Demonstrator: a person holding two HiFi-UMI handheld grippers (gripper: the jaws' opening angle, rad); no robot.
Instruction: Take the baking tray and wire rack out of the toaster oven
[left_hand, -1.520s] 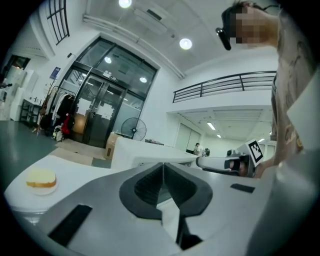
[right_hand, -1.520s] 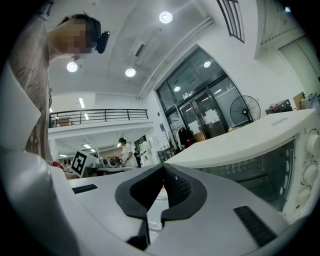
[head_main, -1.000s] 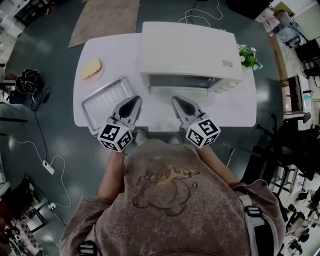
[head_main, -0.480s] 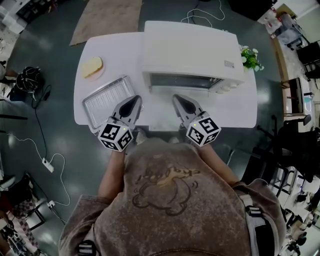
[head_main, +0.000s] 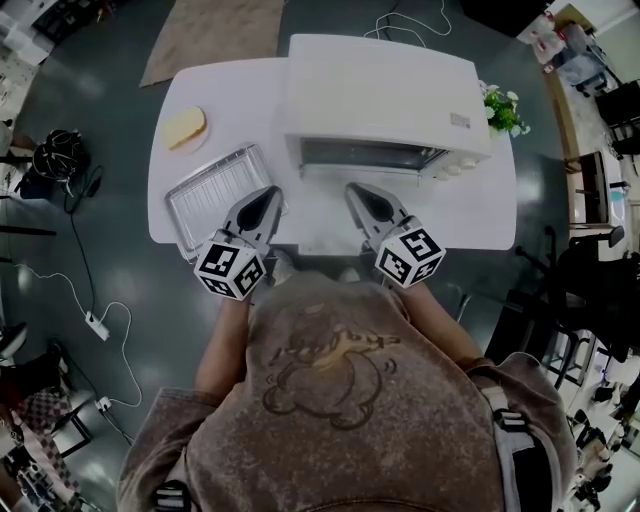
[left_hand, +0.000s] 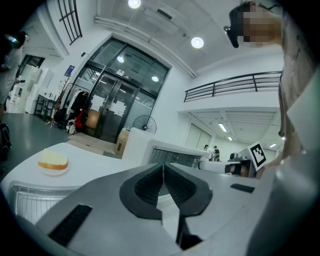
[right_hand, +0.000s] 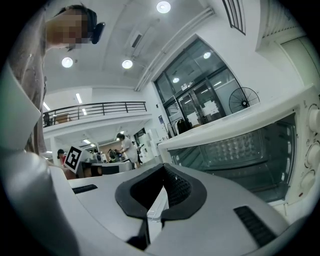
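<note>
Hovering before the open white toaster oven, keeping left gripper and right gripper fully closed, gripping nothing. Lying already on the white table left of the oven: rectangular silver metal baking tray, seemingly carrying the wire rack. Likely nearing completion.

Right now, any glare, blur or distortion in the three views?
Head view: dim, fisheye curving the table, no motion blur. Left gripper view: black corners, ceiling lights blown out. Right gripper view: same vignette, bright speckles inside the toaster oven.
</note>
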